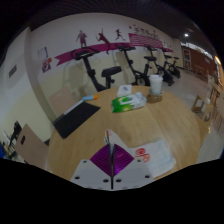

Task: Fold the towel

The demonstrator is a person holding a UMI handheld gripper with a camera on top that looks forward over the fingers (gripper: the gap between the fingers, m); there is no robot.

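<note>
White towel with red print [150,153], as far as can be told: lies flat at the near edge of the round wooden counter [100,130], at about 2 o'clock from the tips of the hand-held gripper [113,148] and just beside them, touching or nearly so. Long axis hard to read; seems to run from 10 o'clock toward 4 o'clock.

Hand-held gripper: hovers low over the near rim, pointing toward 12 o'clock across the counter, magenta pads [112,162] pressed together to a point. Cannot tell whether any cloth sits between them.

Probably calls for a short swing toward 2 o'clock to meet the towel's near edge.

Farther out at 12 o'clock: a green-and-white packet [127,100], then a white cup [155,86]. Beyond the counter, exercise bikes [128,68].
</note>
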